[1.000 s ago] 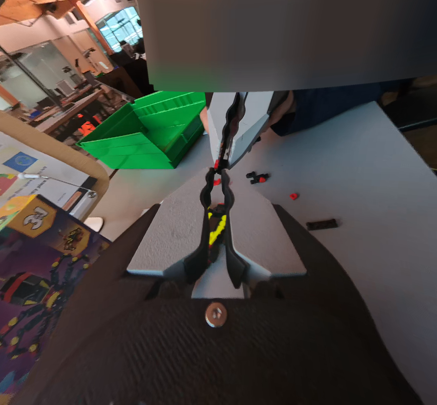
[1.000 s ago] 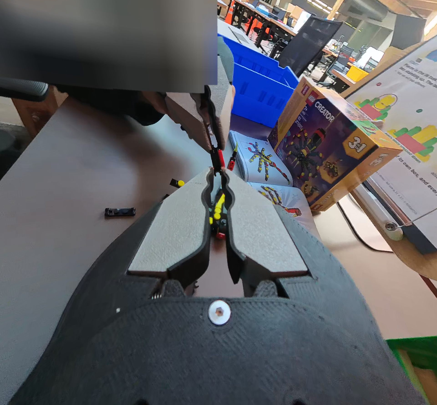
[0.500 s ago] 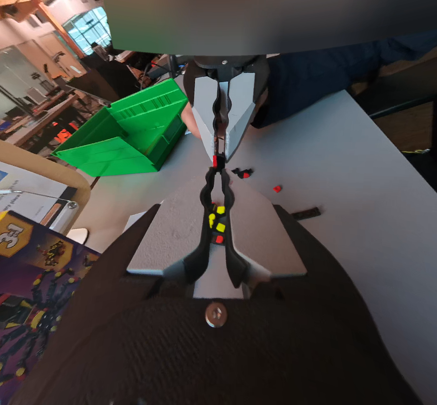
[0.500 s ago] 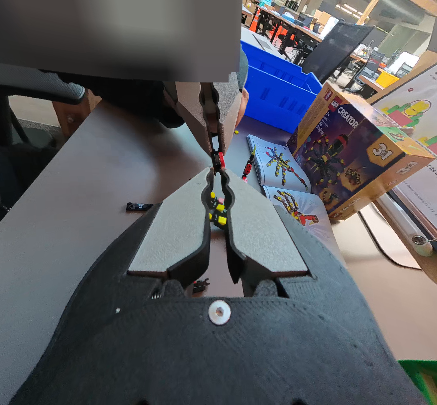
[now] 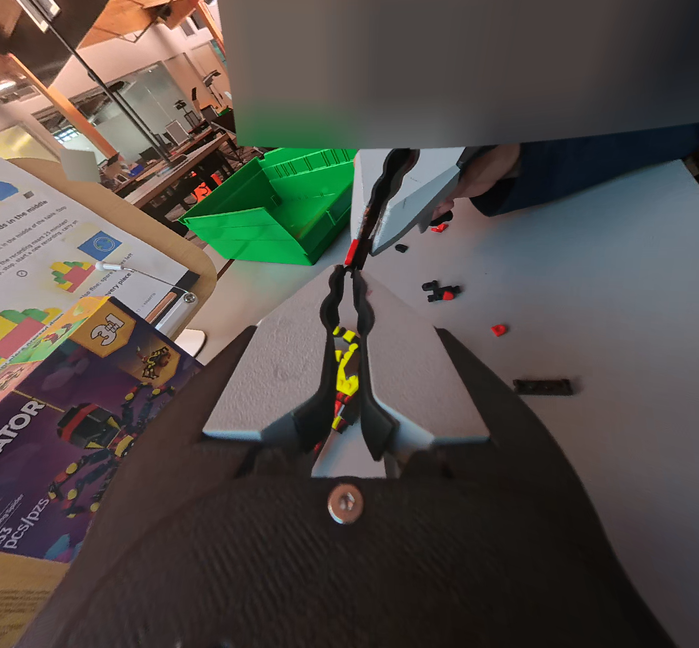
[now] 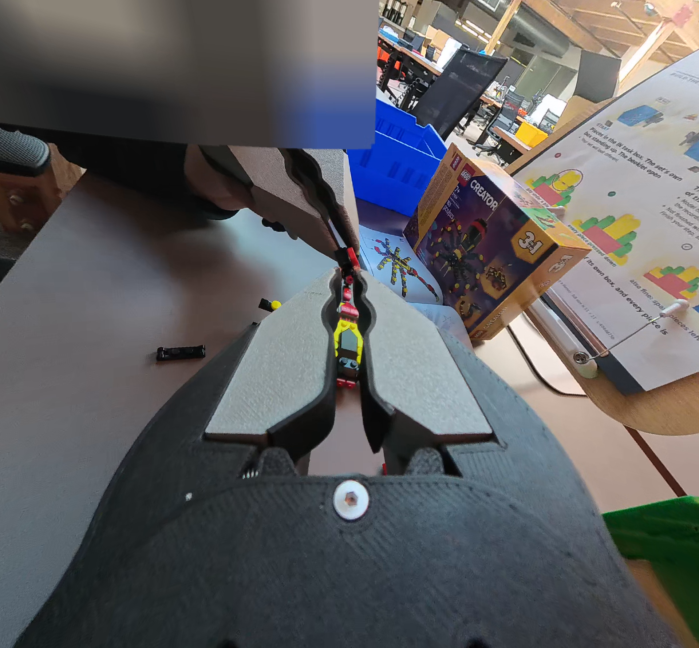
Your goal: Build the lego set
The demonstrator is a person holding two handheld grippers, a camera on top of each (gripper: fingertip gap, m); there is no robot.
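Red-and-black, the little joint piece (image 5: 352, 252) hangs tip to tip between my tongs, clear above the table (image 5: 567, 252). Left tongs (image 5: 347, 270) and right tongs (image 6: 350, 274) are both pinched shut, the left on the joint piece and the right on something small and dark right against it, pointing straight at each other. The half-built spider (image 6: 348, 335) sits directly below; loose bits (image 5: 440, 290) and the set box (image 6: 488, 248) are off to the sides, nothing blocking.

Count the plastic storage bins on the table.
2. The green bin stands at the table's far edge in the left wrist view; the blue bin sits beyond the lego box. More may be hidden.
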